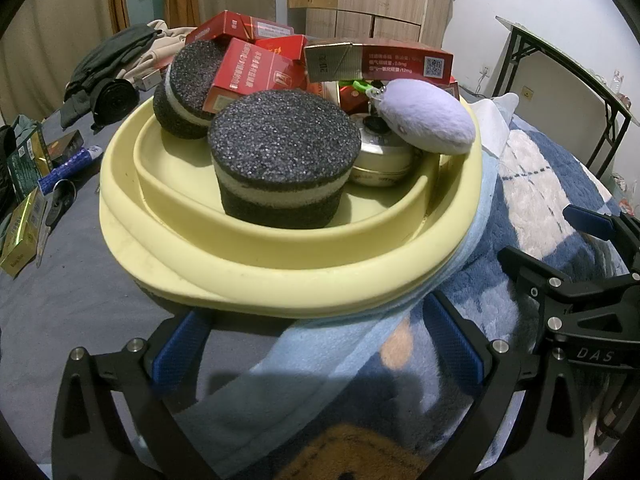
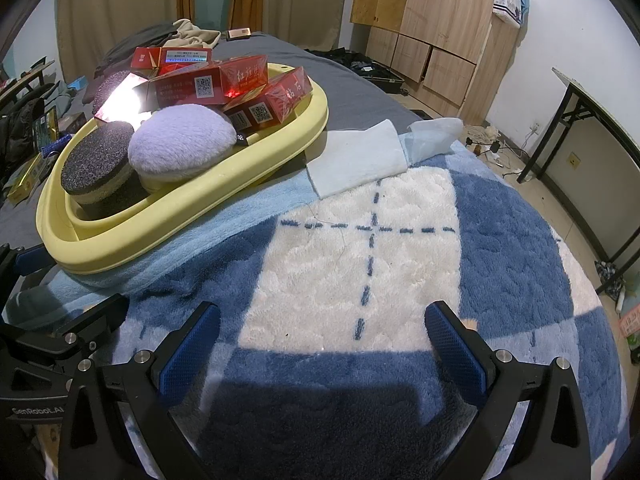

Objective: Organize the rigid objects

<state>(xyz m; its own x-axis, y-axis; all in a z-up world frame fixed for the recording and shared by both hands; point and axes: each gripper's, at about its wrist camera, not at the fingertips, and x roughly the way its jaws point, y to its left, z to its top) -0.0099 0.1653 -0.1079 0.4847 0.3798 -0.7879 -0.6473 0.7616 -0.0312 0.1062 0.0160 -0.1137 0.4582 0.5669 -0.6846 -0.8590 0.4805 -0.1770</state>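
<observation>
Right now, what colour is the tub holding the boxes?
Pale yellow; the tub shows best in the left wrist view.

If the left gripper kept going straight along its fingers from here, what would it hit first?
Most likely the near rim of the yellow tub, which sits directly ahead of the open left gripper and fills its line. The black-and-white sponge inside comes only after the rim. How big the gap is cannot be judged.
</observation>
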